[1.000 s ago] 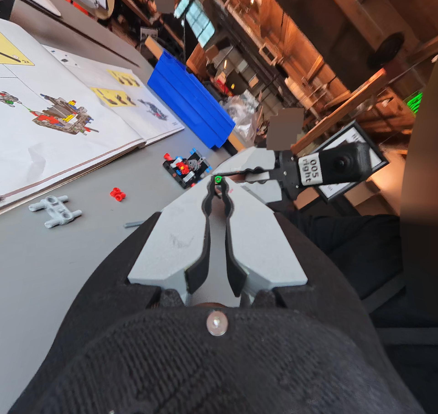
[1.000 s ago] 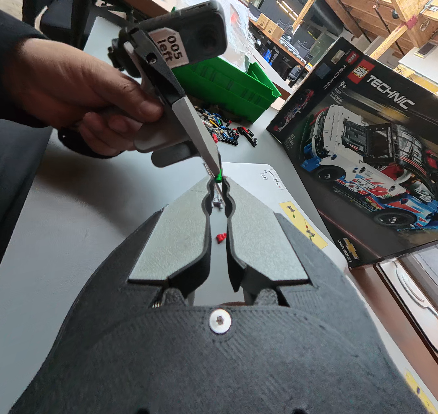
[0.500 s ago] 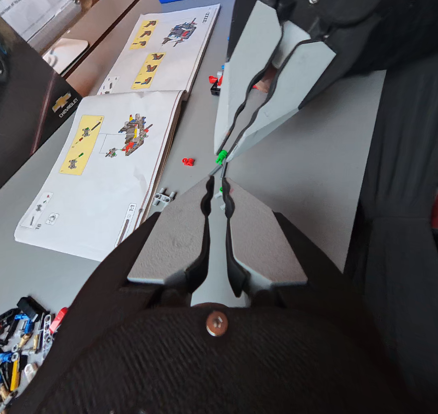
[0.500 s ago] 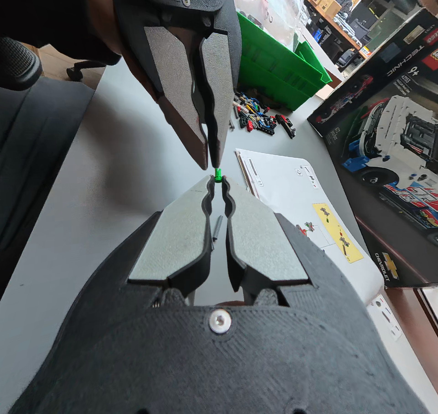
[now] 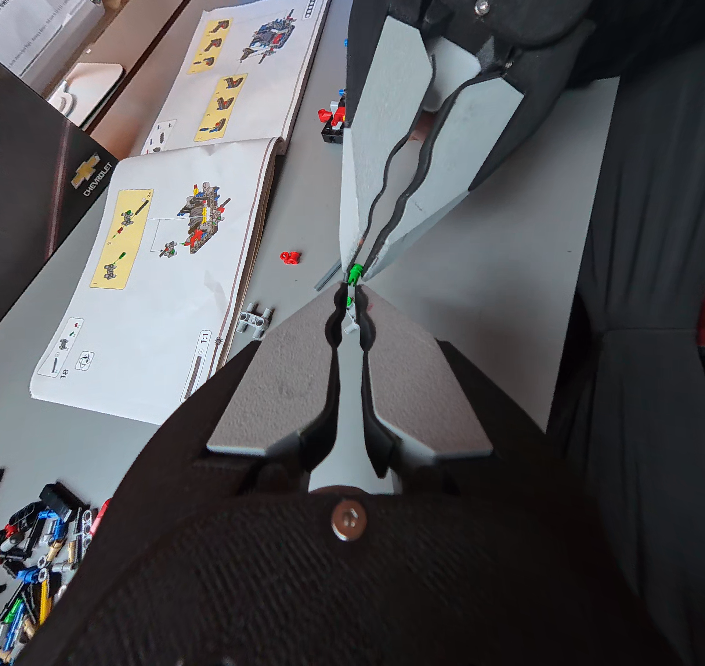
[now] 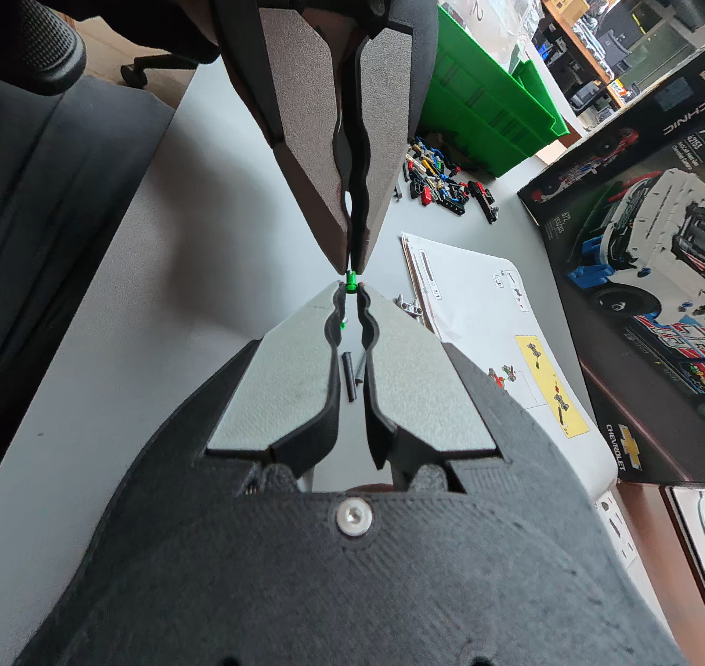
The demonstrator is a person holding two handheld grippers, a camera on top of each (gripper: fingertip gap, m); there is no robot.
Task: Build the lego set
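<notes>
Green pin (image 6: pixel 351 281): pinched in mid-air between the two gripper tips, above the bench's near edge.
Left gripper (image 5: pixel 350 290): fingers closed; what it holds is hidden, I cannot tell.
Right gripper (image 6: pixel 350 290): fingers nearly shut on the pin's end.
Risk: tiny overlap on each side; a slight twist or early release likely flicks the pin off the bench.
Writing: set box (image 6: pixel 625 304) at the far edge carries brand logos; manual (image 5: pixel 152 266) has printed steps. Not transcribed.
</notes>
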